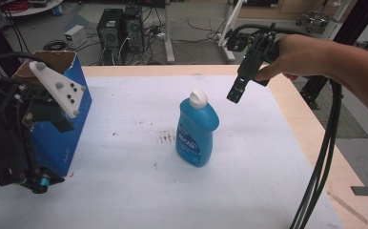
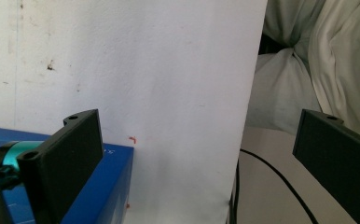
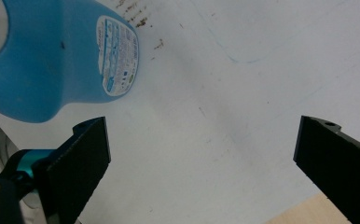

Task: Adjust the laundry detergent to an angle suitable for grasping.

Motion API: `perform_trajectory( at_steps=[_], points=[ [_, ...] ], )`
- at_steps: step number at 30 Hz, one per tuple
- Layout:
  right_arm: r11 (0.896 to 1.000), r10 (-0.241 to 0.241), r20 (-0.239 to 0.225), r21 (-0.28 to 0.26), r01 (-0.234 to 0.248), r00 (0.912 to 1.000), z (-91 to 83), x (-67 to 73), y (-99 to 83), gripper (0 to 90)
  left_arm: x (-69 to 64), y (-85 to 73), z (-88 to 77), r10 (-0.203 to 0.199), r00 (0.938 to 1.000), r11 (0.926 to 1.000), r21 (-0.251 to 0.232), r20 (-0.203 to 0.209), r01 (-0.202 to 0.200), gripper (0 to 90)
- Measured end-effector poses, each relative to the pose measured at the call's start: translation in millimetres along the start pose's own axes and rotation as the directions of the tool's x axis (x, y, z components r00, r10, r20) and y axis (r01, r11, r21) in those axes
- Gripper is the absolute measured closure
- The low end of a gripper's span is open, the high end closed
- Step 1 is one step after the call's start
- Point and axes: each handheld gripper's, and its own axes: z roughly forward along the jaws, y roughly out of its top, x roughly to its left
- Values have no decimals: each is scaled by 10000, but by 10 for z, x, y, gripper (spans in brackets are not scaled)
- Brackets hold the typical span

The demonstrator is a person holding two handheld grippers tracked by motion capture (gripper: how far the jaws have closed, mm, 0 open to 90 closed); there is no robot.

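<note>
White tabletop (image 1: 125, 191) bears upright blue bottle (image 1: 197, 129), seemingly full.

A white-covered table (image 1: 139, 191) carries a blue bottle (image 1: 197, 129) and a blue box (image 1: 65, 124).

- Your table (image 1: 311, 129) has a pale wood edge under a white sheet (image 1: 125, 157).
- Beyond it you see computer towers (image 1: 120, 26) and cables on grey floor (image 1: 196, 33).

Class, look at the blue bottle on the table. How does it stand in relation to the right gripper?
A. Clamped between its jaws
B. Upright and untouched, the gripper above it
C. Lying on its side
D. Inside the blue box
B: the blue bottle stands upright on the white table cover, with the right gripper open in the air beside its cap.
</note>
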Motion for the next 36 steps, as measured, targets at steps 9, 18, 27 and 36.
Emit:
perform_trajectory(
  at_steps=[9, 18, 27, 36],
  points=[
    [9975, 663, -138, -216, -666, 9977, 45, 31, -201, 31, -17, 26, 17, 126, 9999, 9998, 120, 30, -127, 17],
    [9917, 1205, -263, -416, -1215, 9924, 66, 94, -400, 31, -28, 29, 31, -33, 10000, 10000, 51, -30, 33, 17],
    [9884, 1447, -378, -414, -1462, 9888, 86, 141, -516, 31, -76, 39, 27, -47, 10000, 10000, 55, -50, 47, 17],
    [9860, 1562, -414, -530, -1582, 9869, 119, 205, -599, 31, -74, 57, 21, -7, 10000, 10000, 31, -27, 7, 17]
  ],
)
